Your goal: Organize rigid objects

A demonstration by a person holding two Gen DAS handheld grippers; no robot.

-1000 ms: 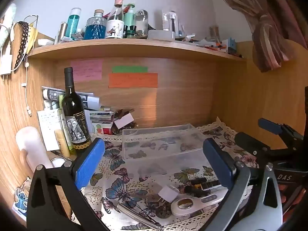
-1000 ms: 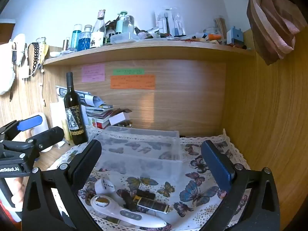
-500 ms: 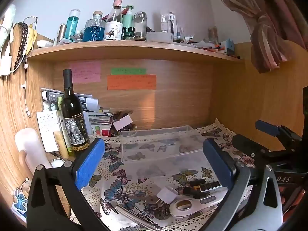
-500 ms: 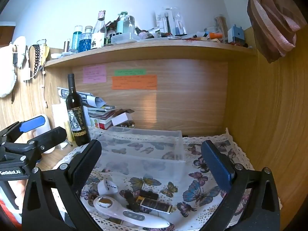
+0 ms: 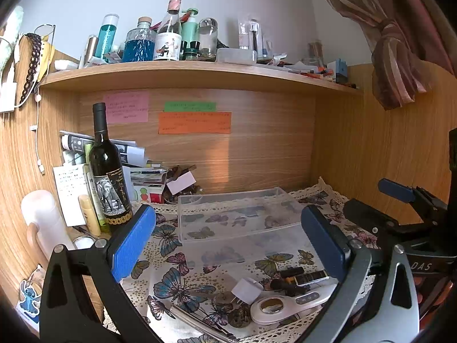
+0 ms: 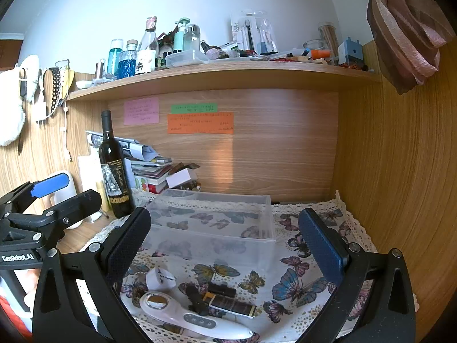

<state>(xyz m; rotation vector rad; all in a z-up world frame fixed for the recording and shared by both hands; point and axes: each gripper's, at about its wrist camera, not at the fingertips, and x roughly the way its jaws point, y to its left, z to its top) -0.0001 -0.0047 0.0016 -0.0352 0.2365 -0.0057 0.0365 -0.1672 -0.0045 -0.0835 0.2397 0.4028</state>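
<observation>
A clear plastic bin (image 5: 237, 214) (image 6: 211, 223) stands empty on the butterfly cloth. In front of it lie a white handheld device (image 5: 288, 304) (image 6: 182, 314), a small white plug block (image 5: 247, 288) (image 6: 160, 278), a dark tube with a gold end (image 5: 310, 277) (image 6: 231, 304), small black pieces (image 6: 221, 288) and a silver pen (image 5: 197, 321). My left gripper (image 5: 228, 243) is open and empty above these items. My right gripper (image 6: 225, 245) is open and empty, hovering over the same pile. Each gripper shows at the edge of the other's view.
A dark wine bottle (image 5: 110, 177) (image 6: 115, 171) stands at the left beside papers, books and a white cylinder (image 5: 45, 223). A wooden shelf (image 5: 185, 71) above holds several bottles. Wooden walls close the back and right. A curtain (image 5: 400, 57) hangs at the upper right.
Both grippers have drawn back and up slightly; the bin and the small items sit a little lower and farther in both views. Nothing was grasped.
</observation>
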